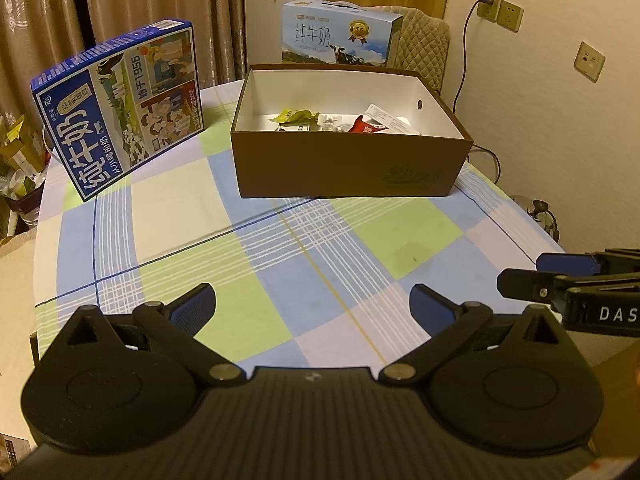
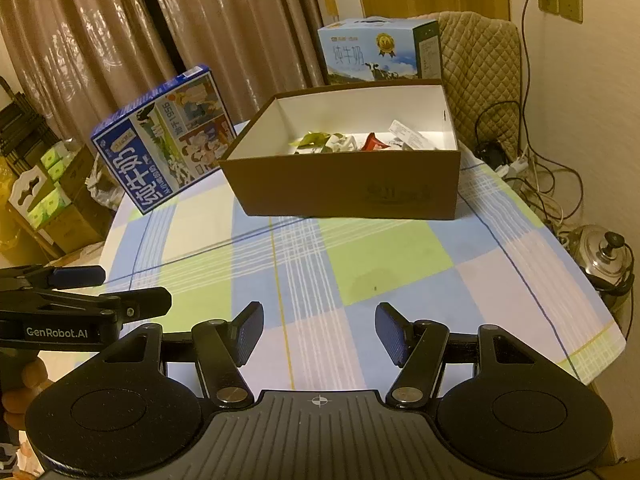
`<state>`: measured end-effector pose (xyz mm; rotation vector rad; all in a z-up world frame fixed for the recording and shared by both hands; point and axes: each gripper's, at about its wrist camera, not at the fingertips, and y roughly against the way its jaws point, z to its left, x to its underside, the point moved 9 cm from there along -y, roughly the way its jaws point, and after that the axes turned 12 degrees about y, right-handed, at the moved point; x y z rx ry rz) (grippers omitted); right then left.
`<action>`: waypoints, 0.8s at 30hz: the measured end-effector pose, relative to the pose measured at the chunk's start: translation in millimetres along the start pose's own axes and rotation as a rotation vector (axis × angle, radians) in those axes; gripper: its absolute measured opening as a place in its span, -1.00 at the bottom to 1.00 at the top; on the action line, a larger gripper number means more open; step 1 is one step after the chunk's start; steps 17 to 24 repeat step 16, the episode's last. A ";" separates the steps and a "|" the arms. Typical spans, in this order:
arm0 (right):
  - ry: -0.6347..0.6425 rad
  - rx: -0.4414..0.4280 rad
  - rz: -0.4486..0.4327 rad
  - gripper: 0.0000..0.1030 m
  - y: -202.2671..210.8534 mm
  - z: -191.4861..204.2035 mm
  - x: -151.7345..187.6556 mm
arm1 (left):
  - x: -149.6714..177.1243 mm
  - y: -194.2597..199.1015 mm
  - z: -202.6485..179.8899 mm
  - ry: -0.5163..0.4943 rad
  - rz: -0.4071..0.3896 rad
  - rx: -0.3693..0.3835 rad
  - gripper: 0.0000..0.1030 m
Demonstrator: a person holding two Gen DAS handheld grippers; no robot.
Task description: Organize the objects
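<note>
A brown cardboard box [image 1: 348, 168] [image 2: 348, 184] with a white inside stands open on the checked tablecloth at the far middle. Several small packets [image 1: 332, 122] [image 2: 344, 142], green, white and red, lie on its floor. My left gripper [image 1: 312, 308] hovers open over the near edge of the table with nothing between its fingers; it also shows at the left of the right wrist view, left gripper [image 2: 132, 292]. My right gripper [image 2: 320, 334] is open and empty too, and its fingers [image 1: 560, 266] reach in from the right in the left wrist view.
A blue milk carton box [image 1: 120, 108] [image 2: 164, 140] leans tilted at the far left of the table [image 1: 200, 248]. A light blue milk box [image 1: 340, 32] [image 2: 376, 52] sits behind on a padded chair [image 1: 426, 48]. Cables and a metal kettle [image 2: 604, 256] lie to the right.
</note>
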<state>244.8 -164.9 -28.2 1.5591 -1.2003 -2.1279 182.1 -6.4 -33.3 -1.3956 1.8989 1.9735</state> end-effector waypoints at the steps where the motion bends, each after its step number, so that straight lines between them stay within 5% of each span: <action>1: 0.000 0.001 0.001 0.15 -0.7 -0.2 -0.7 | -0.4 -0.5 0.7 0.001 0.001 0.000 0.98; 24: 0.005 -0.002 0.009 0.15 -9.8 -6.2 -6.4 | -8.5 -8.5 -1.0 0.004 0.001 -0.003 0.98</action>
